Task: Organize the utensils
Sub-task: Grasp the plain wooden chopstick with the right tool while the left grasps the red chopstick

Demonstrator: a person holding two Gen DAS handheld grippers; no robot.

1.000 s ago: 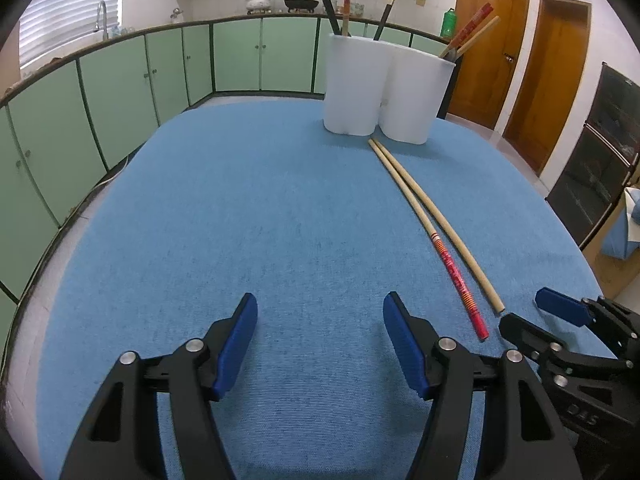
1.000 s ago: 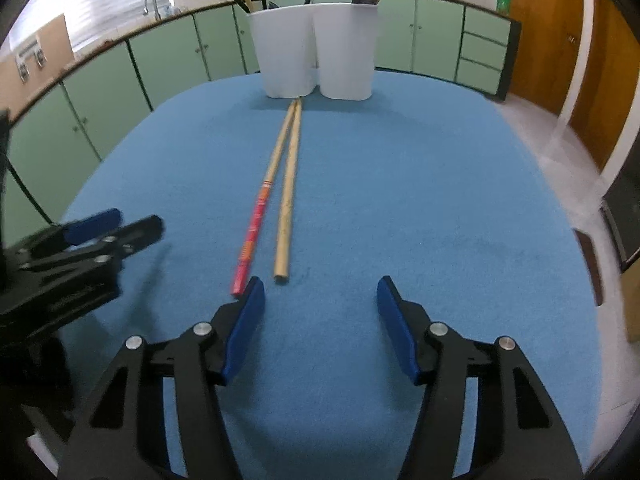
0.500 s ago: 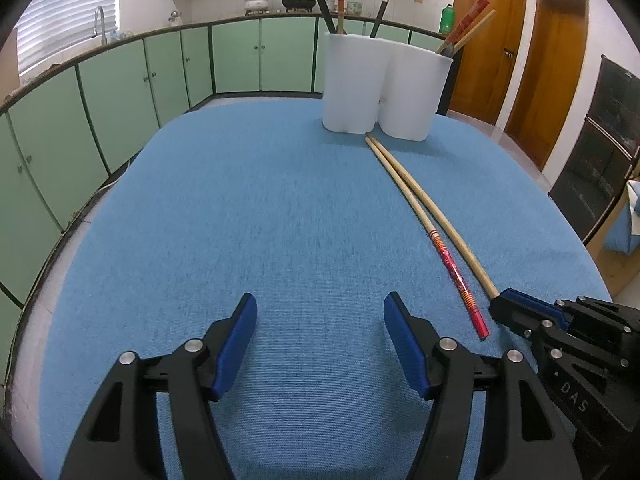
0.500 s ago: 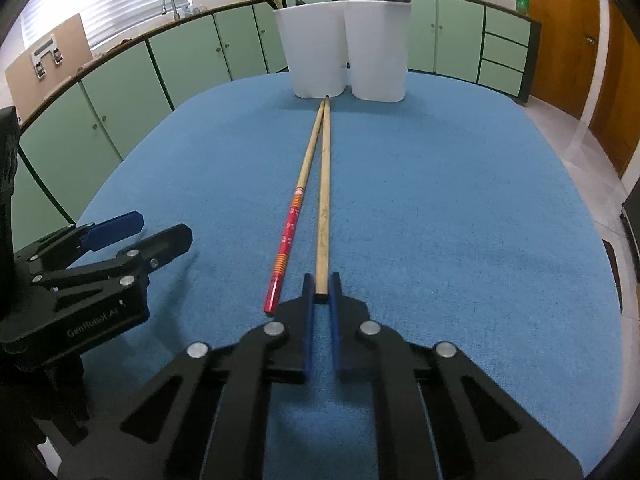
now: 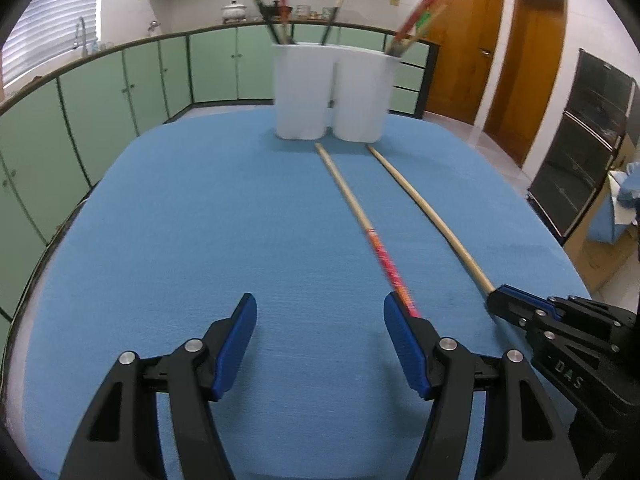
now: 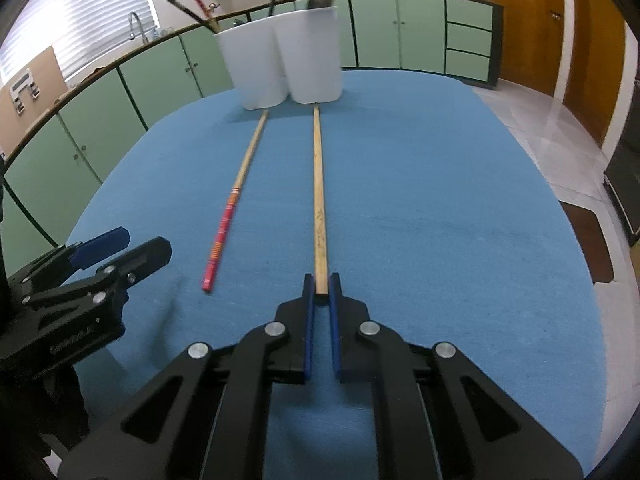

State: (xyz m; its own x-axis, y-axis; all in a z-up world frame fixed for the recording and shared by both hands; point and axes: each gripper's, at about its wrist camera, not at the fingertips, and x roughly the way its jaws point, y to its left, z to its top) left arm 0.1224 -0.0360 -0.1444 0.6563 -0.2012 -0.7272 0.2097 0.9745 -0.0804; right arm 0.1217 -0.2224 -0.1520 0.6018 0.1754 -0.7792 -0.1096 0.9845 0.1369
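Right wrist view: blue table fills the frame, green cabinets behind it. White two-cup holder sits at the far edge, sticks poking out of both cups. Your right gripper is pinched on the near end of the plain chopstick, which runs straight away toward the holder. The red-handled chopstick lies just left of it, apart, flat on the cloth. Left wrist view: your left gripper is spread wide, holding nothing, near edge; the red end lies right by its right finger.
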